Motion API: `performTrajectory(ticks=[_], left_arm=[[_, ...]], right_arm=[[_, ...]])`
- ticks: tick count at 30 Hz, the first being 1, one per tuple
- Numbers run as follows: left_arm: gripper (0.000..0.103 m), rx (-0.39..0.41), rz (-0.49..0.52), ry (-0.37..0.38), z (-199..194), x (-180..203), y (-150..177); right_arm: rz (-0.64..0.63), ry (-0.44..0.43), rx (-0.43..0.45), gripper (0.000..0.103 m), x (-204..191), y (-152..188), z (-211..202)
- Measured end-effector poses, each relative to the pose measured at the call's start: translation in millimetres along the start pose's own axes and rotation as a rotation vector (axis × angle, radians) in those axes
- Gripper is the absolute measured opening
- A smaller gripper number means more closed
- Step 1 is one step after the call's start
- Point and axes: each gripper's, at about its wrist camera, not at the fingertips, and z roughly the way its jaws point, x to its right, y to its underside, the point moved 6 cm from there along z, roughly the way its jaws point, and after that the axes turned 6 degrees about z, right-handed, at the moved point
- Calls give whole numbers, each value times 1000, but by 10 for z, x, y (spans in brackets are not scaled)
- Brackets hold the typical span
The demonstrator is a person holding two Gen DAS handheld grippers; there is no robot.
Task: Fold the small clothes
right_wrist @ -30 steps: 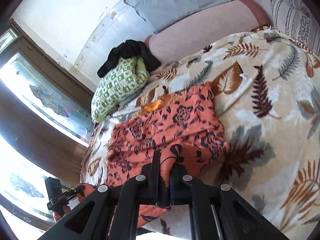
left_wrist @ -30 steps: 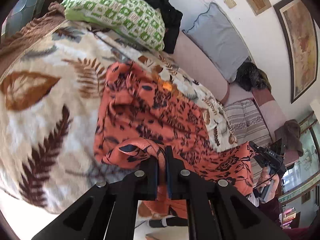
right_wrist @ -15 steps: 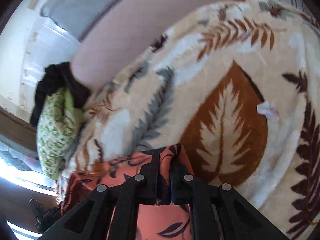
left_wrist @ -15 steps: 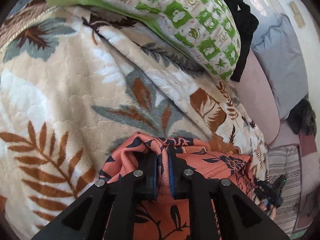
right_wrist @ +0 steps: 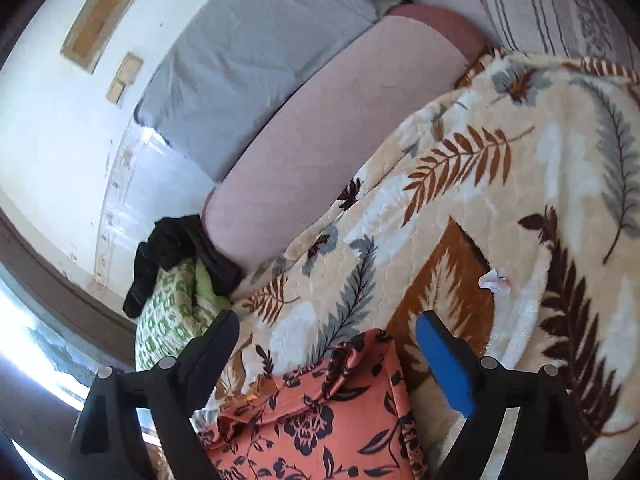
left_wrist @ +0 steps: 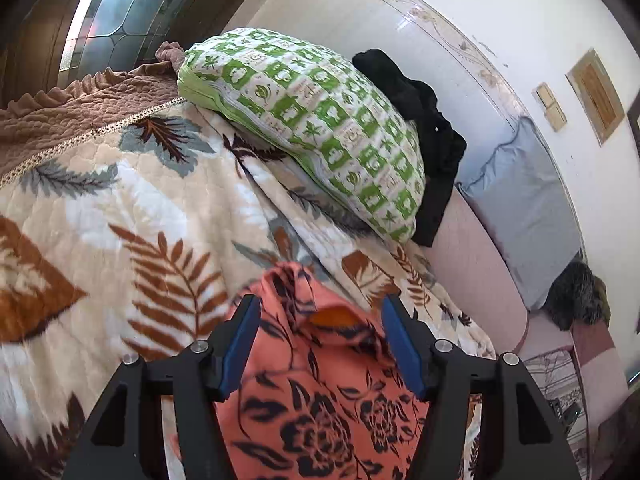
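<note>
Orange floral garment [left_wrist: 320, 392] on leaf-print blanket [left_wrist: 120, 208], both tools released.

Left tool [left_wrist: 320, 344] and right tool [right_wrist: 326, 356]: black arms, blue pads, jaws just opened wide; thin, creased cloth with black flower print lies between each pair, untouched by the pads. Garment: folded, its upper edge rumpled, resting on the plush quilted blanket. Behind: plump green-checked pillow [left_wrist: 312, 120], black crumpled cloth [left_wrist: 420, 120], smooth pink bolster [right_wrist: 320, 140], grey cushion [right_wrist: 248, 60].
</note>
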Motion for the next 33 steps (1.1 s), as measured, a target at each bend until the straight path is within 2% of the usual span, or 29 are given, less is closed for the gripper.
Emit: performTrajectory(ticks=[1, 2, 3, 5, 8, 11, 12, 14, 16, 19, 22, 23, 25, 29, 31, 33], left_arm=[[64, -19, 23, -5, 28, 69, 123], [65, -51, 53, -33, 81, 110, 247], [65, -94, 80, -73, 164, 124, 363], [64, -202, 109, -132, 346, 94, 566], [64, -206, 161, -187, 369, 12, 620], [64, -220, 178, -198, 433, -97, 606], [64, -236, 172, -194, 475, -139, 603], [64, -249, 161, -183, 522, -193, 575], [64, -251, 151, -181, 547, -253, 513], [64, -271, 68, -129, 557, -388, 430], [64, -280, 14, -91, 500, -452, 380], [64, -280, 9, -97, 471, -461, 376], [64, -279, -8, -134, 402, -518, 387], [65, -303, -70, -139, 364, -671, 444], [64, -308, -82, -140, 359, -733, 460], [64, -311, -63, -138, 358, -716, 464]], right_arm=[[-63, 26, -45, 87, -107, 76, -17], [-122, 67, -86, 72, -200, 197, -10], [-184, 125, -132, 64, -283, 349, 42], [-311, 225, -247, 39, -390, 724, 220], [-433, 298, -350, 37, -434, 1246, 503], [-434, 353, -442, 37, -393, 1537, 975], [-458, 382, -421, 37, -412, 1537, 1131], [-544, 405, -300, 38, -573, 1362, 1395], [-488, 453, -283, 38, -565, 1150, 1670], [-357, 400, -207, 40, -728, 905, 1685], [-433, 302, -178, 40, -1096, 1043, 1463], [-465, 276, -206, 40, -1222, 1181, 1417], [-513, 200, -324, 40, -1449, 1571, 1343], [-646, 81, -532, 40, -1927, 2526, 1327], [-680, 28, -605, 40, -2176, 2919, 1431], [-720, 23, -657, 40, -2388, 3246, 1667]])
